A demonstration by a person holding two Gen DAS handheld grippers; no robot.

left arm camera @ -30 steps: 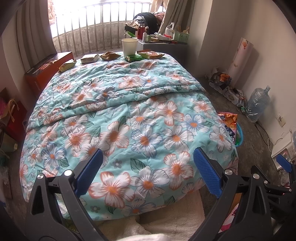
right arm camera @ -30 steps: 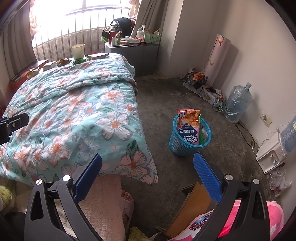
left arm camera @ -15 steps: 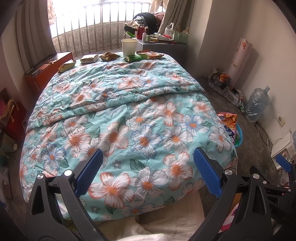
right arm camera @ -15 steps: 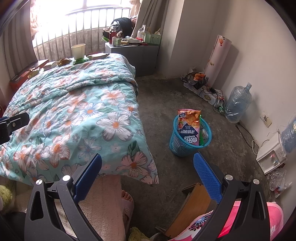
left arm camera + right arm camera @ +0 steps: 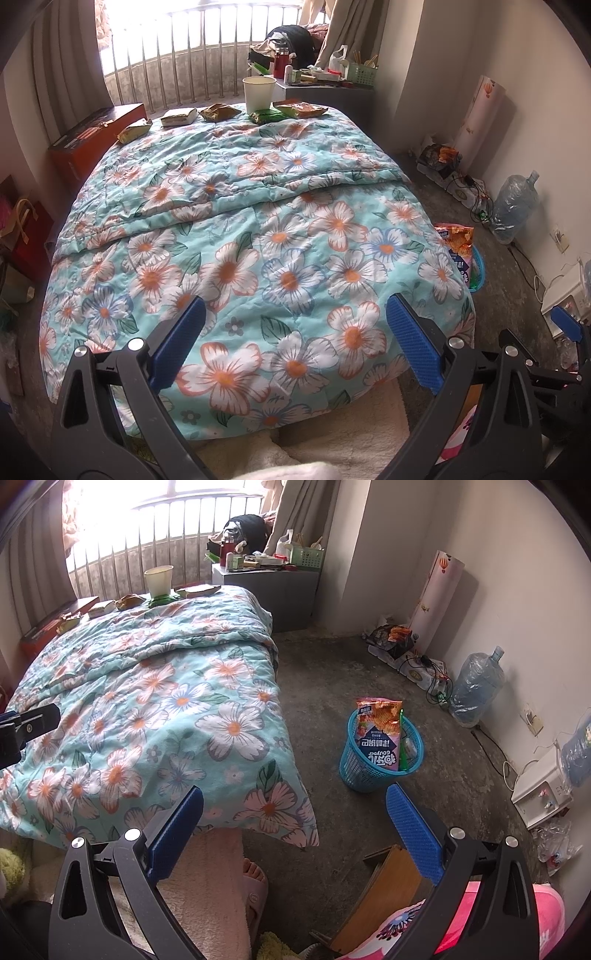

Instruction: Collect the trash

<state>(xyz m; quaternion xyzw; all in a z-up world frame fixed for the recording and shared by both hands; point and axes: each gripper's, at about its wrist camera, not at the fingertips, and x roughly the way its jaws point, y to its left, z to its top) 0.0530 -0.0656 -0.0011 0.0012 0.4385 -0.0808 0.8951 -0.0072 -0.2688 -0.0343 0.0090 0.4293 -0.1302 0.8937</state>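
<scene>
Progress: one large crinkled chip bag (image 5: 378, 734) already stood in the blue mesh basket (image 5: 373, 771) on the concrete floor beside the bed.
Left to do: a paper cup (image 5: 259, 94) and several foil snack wrappers (image 5: 218, 112) lay in a row at the far edge of the floral quilt (image 5: 258, 236).
Claws: the left gripper (image 5: 295, 343) and right gripper (image 5: 295, 825) were spread wide, holding nothing, well short of the wrappers.
Textures: soft quilted cotton; glossy, crumpled foil.
</scene>
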